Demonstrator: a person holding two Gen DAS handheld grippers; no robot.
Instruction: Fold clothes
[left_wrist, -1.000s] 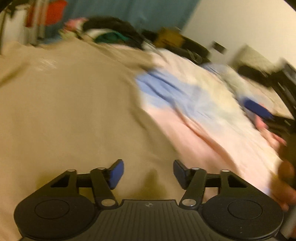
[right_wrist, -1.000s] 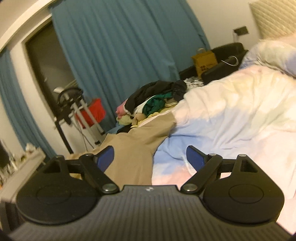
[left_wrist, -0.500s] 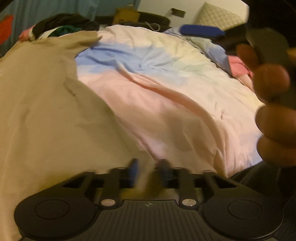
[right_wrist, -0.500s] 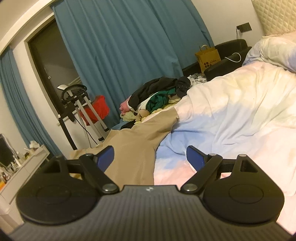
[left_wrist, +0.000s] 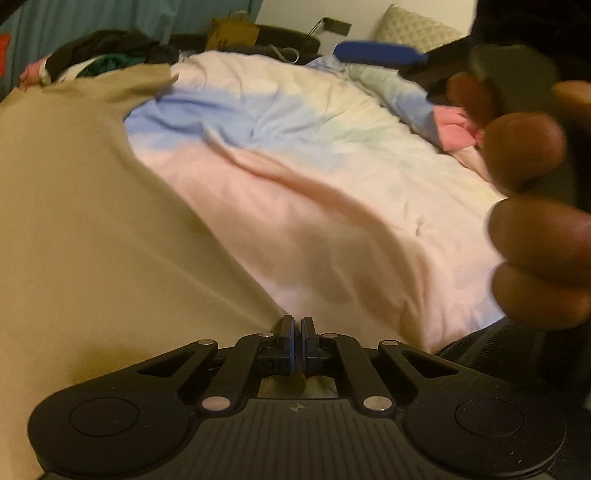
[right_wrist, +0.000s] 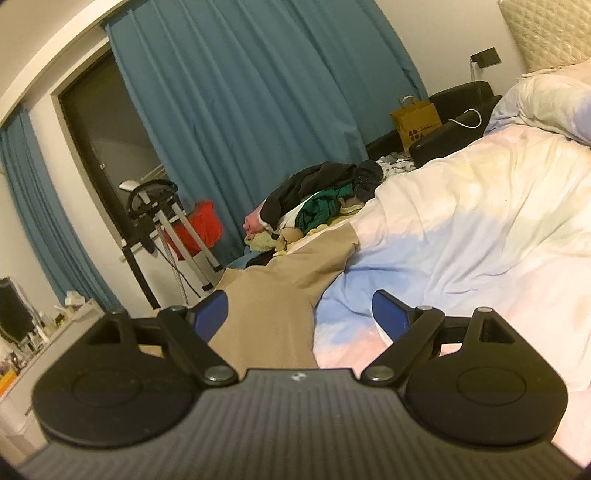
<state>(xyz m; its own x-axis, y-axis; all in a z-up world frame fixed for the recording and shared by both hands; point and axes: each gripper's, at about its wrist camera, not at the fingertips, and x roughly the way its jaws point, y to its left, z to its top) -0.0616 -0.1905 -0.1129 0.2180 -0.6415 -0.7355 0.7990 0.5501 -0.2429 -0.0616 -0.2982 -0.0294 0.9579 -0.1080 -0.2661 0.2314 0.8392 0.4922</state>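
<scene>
A tan garment (left_wrist: 92, 221) lies spread over the left of the bed; it also shows in the right wrist view (right_wrist: 273, 306). My left gripper (left_wrist: 296, 332) is shut on the garment's near edge, where tan cloth meets the pastel duvet (left_wrist: 314, 155). My right gripper (right_wrist: 299, 314) is open and empty, held above the bed with the garment's far end between its fingers in view. The hand holding the right gripper (left_wrist: 532, 206) fills the right of the left wrist view, one blue pad (left_wrist: 380, 53) above it.
A pile of mixed clothes (right_wrist: 317, 206) sits at the bed's far end. Behind it are blue curtains (right_wrist: 240, 110), a brown paper bag (right_wrist: 415, 123) and a stand with a red cloth (right_wrist: 195, 229). Pillows (right_wrist: 546, 99) lie at the right.
My left gripper has closed from open onto the tan garment's edge while swinging right. The right gripper stayed open and shifted only slightly.
</scene>
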